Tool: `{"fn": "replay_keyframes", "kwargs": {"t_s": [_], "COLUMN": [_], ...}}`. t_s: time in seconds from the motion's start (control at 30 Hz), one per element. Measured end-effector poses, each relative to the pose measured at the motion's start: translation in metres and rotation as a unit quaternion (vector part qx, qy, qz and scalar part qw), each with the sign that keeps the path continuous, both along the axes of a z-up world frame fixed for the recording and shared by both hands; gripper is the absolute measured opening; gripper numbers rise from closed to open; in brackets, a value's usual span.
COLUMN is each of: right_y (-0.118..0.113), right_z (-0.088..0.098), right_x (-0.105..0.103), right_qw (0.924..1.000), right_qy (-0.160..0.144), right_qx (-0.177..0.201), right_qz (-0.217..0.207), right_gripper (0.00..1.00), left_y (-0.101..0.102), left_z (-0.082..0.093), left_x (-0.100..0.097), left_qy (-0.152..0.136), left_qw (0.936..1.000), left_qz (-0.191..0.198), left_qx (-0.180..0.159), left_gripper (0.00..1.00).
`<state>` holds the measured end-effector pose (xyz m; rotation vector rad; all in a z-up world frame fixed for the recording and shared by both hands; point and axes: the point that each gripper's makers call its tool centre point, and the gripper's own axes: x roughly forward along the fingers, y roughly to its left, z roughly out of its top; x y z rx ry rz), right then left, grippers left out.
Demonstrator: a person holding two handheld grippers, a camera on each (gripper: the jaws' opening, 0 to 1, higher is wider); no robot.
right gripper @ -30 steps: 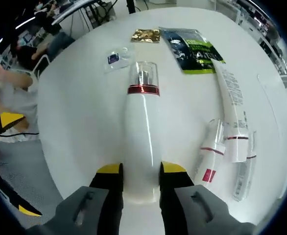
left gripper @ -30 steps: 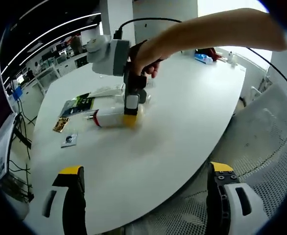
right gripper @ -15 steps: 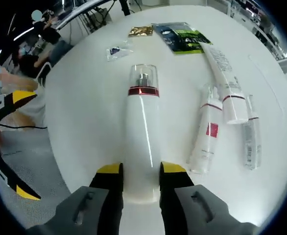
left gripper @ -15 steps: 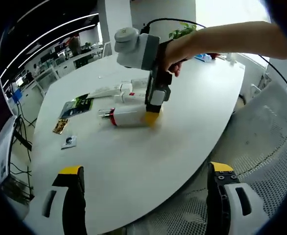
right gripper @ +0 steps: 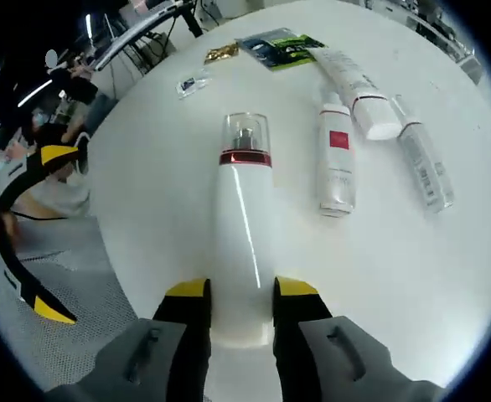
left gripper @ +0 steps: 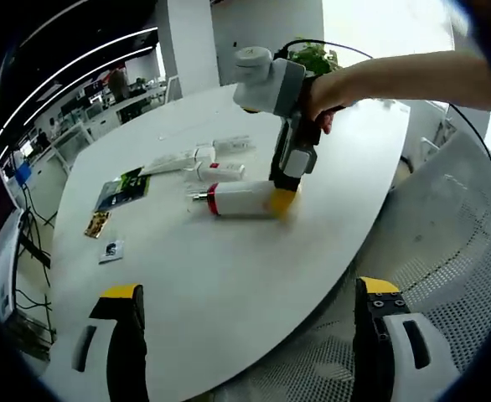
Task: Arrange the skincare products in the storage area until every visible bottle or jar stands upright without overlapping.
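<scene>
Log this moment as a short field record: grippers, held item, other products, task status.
right gripper: shut on white pump bottle, near its base
bottle pose: lying flat, not upright
left gripper: open, holding nothing
table: white
other products: small white bottle, white tube, clear tube, all lying down
status: no product stands upright

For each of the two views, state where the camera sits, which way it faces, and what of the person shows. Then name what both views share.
Left gripper view: rides the open left tool, off the table's edge, facing across it; a forearm shows holding the right tool.
Right gripper view: rides the right tool, looking down along the lying white bottle it clamps.
Shared: that bottle, the tubes, the green packet.
</scene>
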<state>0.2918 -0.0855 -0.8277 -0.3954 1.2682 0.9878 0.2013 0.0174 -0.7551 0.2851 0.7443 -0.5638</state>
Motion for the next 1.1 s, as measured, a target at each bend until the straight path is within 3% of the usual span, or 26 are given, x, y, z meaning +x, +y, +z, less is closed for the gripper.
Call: {"fn": "replay_keyframes", "kwargs": {"t_s": [0.1, 0.2, 0.37, 0.53, 0.83, 0.97, 1.1], "right_y": [-0.003, -0.005, -0.010, -0.014, -0.014, -0.013, -0.012], "right_z": [0.000, 0.001, 0.002, 0.002, 0.007, 0.008, 0.010], "right_x": [0.000, -0.006, -0.013, -0.014, -0.022, -0.024, -0.028], "right_qw": [0.9997, 0.9988, 0.9968, 0.9952, 0.9844, 0.9771, 0.9689], "right_qy": [0.009, 0.018, 0.031, 0.038, 0.076, 0.094, 0.108], "right_qx": [0.016, 0.032, 0.050, 0.063, 0.113, 0.138, 0.163], "right_qz": [-0.017, -0.032, -0.053, -0.065, -0.111, -0.132, -0.152], "right_gripper": [0.27, 0.27, 0.27, 0.27, 0.27, 0.27, 0.27], "left_y": [-0.006, -0.020, -0.010, -0.005, -0.009, -0.011, -0.019], "left_z": [0.004, 0.017, 0.022, 0.028, 0.023, 0.019, 0.013], "left_x": [-0.001, -0.005, 0.005, 0.010, 0.025, 0.034, 0.045], "left_qy": [0.009, 0.028, 0.021, 0.022, 0.057, 0.062, 0.087], "left_qw": [0.9995, 0.9954, 0.9971, 0.9963, 0.9882, 0.9863, 0.9757], "left_qz": [-0.001, -0.006, -0.011, -0.011, -0.016, -0.018, -0.011], "left_qx": [-0.030, -0.092, -0.073, -0.082, -0.141, -0.152, -0.201], "left_gripper": [0.98, 0.98, 0.98, 0.98, 0.93, 0.88, 0.80]}}
